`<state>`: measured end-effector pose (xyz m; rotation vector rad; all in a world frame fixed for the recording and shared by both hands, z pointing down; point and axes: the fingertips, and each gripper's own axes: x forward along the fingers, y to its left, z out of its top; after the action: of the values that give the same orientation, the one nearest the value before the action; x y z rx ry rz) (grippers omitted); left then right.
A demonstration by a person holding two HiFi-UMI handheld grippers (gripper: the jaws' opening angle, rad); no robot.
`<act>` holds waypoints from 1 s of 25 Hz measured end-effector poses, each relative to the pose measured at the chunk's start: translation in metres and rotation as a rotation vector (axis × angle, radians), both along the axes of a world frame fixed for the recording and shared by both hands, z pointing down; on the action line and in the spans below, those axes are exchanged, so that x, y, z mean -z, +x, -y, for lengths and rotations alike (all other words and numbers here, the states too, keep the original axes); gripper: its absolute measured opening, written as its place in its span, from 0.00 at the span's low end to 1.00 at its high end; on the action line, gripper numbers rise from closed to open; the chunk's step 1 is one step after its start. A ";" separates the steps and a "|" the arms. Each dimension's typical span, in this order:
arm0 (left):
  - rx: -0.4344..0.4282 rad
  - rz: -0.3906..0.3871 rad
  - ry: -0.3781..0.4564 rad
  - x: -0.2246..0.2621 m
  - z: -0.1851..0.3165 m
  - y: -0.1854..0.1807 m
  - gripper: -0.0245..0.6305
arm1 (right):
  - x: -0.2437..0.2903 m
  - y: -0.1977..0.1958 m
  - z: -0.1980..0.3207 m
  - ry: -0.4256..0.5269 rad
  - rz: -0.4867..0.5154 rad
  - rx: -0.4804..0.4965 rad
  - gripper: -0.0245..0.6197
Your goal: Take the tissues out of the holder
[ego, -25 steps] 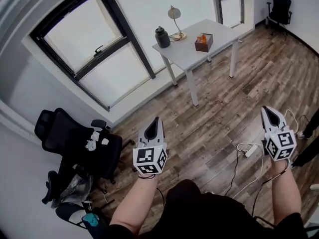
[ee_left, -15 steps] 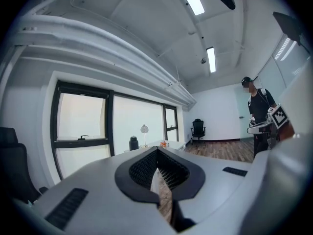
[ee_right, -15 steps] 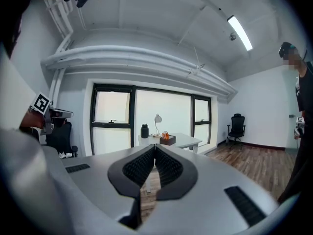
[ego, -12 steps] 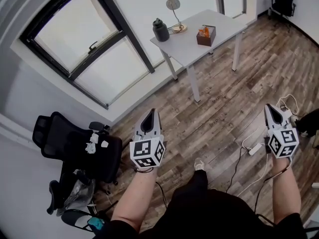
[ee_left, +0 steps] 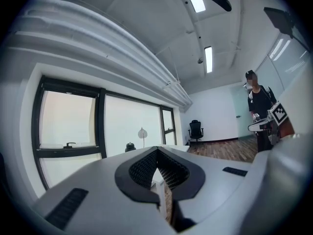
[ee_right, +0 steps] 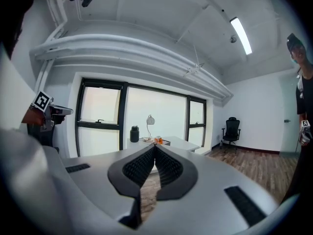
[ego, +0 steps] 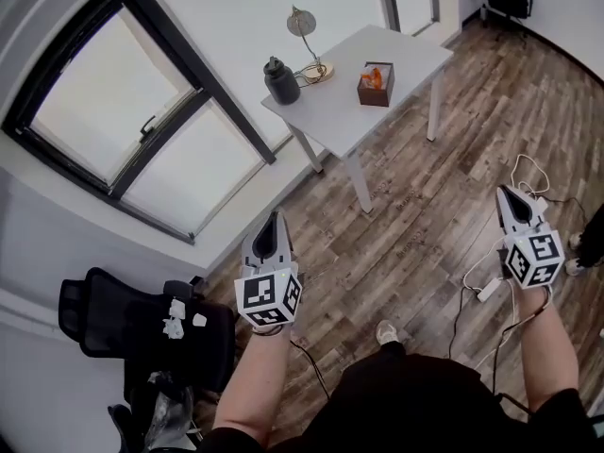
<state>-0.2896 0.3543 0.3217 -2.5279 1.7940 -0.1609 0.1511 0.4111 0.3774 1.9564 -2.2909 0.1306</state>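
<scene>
A black mesh office chair [ego: 132, 319] stands far left, below a dark-framed window [ego: 142, 130]. The left gripper [ego: 274, 218] is clenched on nothing. Well ahead across bare wooden floor [ego: 425, 215], a white table [ego: 330, 111] carries a dark jug [ego: 280, 81] and the brown tissue holder with orange tissues [ego: 375, 85]. The right gripper [ego: 508, 193] is clenched too, empty. Since a second ago the chair has slid lower in view and both grippers sit further left.

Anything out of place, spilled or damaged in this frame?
Nothing is spilled or damaged. The table carries the holder, a bottle and a lamp, all upright. The only untidy spot is the floor at the person's right, where a white power strip and loose cables lie across the boards, a possible trip hazard.
</scene>
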 end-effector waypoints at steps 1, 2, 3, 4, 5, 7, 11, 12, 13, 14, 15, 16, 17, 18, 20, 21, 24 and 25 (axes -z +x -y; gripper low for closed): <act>0.004 -0.010 -0.007 -0.002 0.013 -0.004 0.04 | 0.001 0.000 0.013 0.001 0.004 -0.010 0.05; 0.005 -0.020 -0.013 -0.003 0.025 -0.007 0.04 | 0.002 -0.002 0.025 0.000 0.007 -0.015 0.05; 0.003 -0.027 -0.016 -0.005 0.036 -0.010 0.04 | 0.003 -0.005 0.037 -0.002 0.005 -0.013 0.05; -0.003 -0.029 -0.016 -0.006 0.047 -0.010 0.04 | 0.004 -0.007 0.047 -0.003 0.000 -0.008 0.05; -0.011 -0.029 -0.015 -0.006 0.058 -0.010 0.04 | 0.006 -0.008 0.057 -0.001 -0.006 -0.007 0.05; -0.031 -0.028 -0.012 -0.006 0.082 -0.007 0.04 | 0.012 -0.005 0.075 0.008 -0.011 -0.023 0.05; -0.058 -0.026 -0.003 -0.004 0.118 0.001 0.04 | 0.019 0.001 0.096 0.025 -0.016 -0.051 0.05; -0.066 -0.026 -0.002 -0.003 0.124 0.004 0.04 | 0.018 0.001 0.099 0.024 -0.017 -0.048 0.05; -0.075 -0.029 0.000 -0.002 0.129 0.009 0.04 | 0.018 0.003 0.102 0.023 -0.017 -0.043 0.05; -0.085 -0.033 0.002 0.000 0.134 0.015 0.04 | 0.017 0.005 0.105 0.024 -0.016 -0.039 0.05; -0.094 -0.039 0.006 0.001 0.139 0.020 0.04 | 0.017 0.009 0.108 0.028 -0.014 -0.038 0.05; -0.099 -0.044 0.012 0.003 0.144 0.026 0.04 | 0.017 0.015 0.112 0.035 -0.011 -0.039 0.05; -0.099 -0.047 0.018 0.004 0.150 0.031 0.04 | 0.017 0.021 0.117 0.043 -0.007 -0.042 0.05; -0.093 -0.047 0.023 0.005 0.157 0.034 0.04 | 0.016 0.027 0.123 0.049 -0.003 -0.045 0.05; -0.074 -0.045 0.022 0.005 0.174 0.042 0.04 | 0.011 0.040 0.141 0.051 0.014 -0.052 0.05; -0.066 -0.042 0.018 0.005 0.184 0.046 0.04 | 0.007 0.046 0.153 0.048 0.028 -0.056 0.05; -0.055 -0.026 0.015 0.011 0.211 0.063 0.04 | 0.004 0.061 0.192 0.046 0.066 -0.044 0.05; -0.053 -0.022 0.018 0.014 0.220 0.069 0.04 | 0.005 0.063 0.207 0.048 0.073 -0.034 0.05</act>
<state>-0.2206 0.1339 0.3075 -2.5717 1.7254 -0.1155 0.2144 0.2043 0.3728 2.0477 -2.3274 0.1537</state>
